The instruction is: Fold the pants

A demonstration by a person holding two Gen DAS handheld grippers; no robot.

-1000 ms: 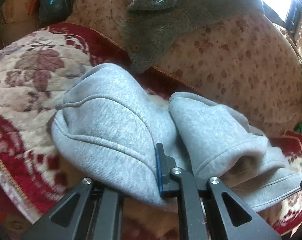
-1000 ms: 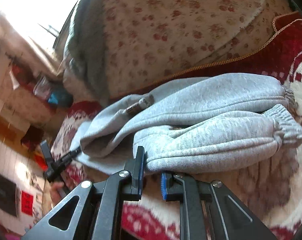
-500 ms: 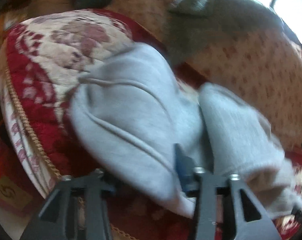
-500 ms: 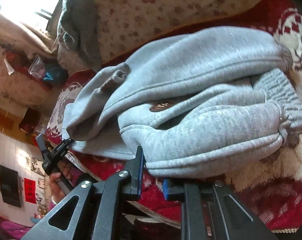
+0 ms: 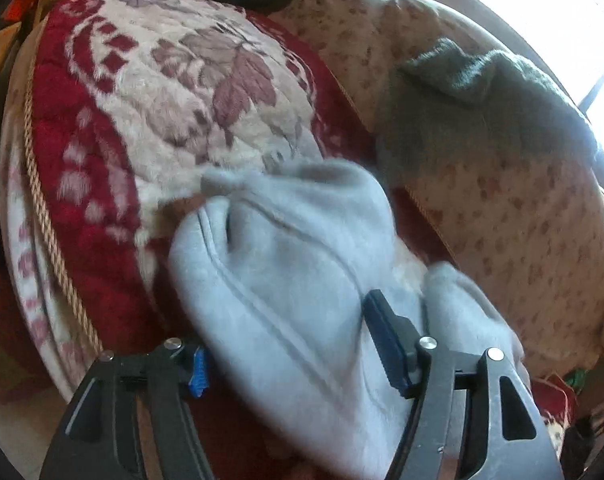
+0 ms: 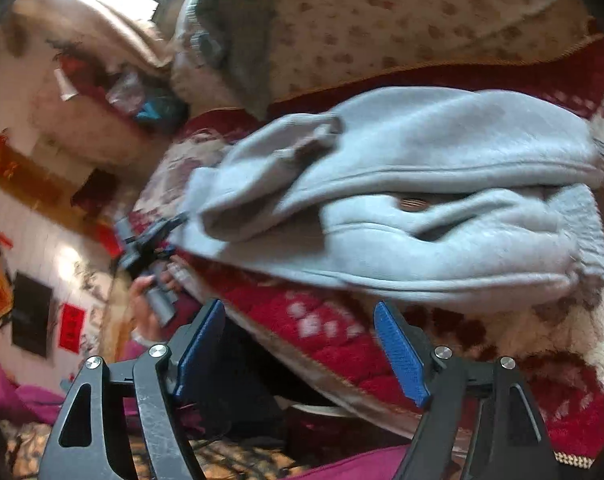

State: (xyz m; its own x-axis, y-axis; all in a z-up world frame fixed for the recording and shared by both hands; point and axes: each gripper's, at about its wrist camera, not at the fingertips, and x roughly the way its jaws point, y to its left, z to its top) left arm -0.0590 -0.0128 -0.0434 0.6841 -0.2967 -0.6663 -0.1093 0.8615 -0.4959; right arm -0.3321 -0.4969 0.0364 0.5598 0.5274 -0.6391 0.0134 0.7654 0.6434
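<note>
**Release after the fold**

Grey pants (image 6: 402, 200) lying bundled on the red-and-cream blanket (image 5: 150, 92), folded over on themselves, ribbed cuffs (image 6: 586, 232) stacked at one end, a small brown patch (image 6: 412, 202) showing in the crease. Landmark throughout: the pants.

Left gripper (image 5: 290, 344) spread, jaws having just been opening, straddling the near edge of the pants; cloth lying between the jaws, one blue pad (image 5: 384, 338) against the fabric, the other low beside the edge, no pinch apparent. Right gripper (image 6: 302, 344) spread wide too, jaws having just been opening, nothing between them, hanging just clear of the near side of the pants, over the blanket edge. Behind the pants, a floral cushion (image 5: 502, 216) with a grey-green knitted garment (image 5: 482, 112) draped on it.

Judged step: letting go after a fold, bundle looking loose and lumpy rather than flat. Next move likely calling for backing both grippers clear without dragging cloth, then either smoothing or taking fresh hold for a tighter fold; risk of the top layer sliding off.

Against a second ago: both grippers then closed on the near hem of the pants, now released; right gripper drawn back from the pants; left view rolled and swung.
</note>
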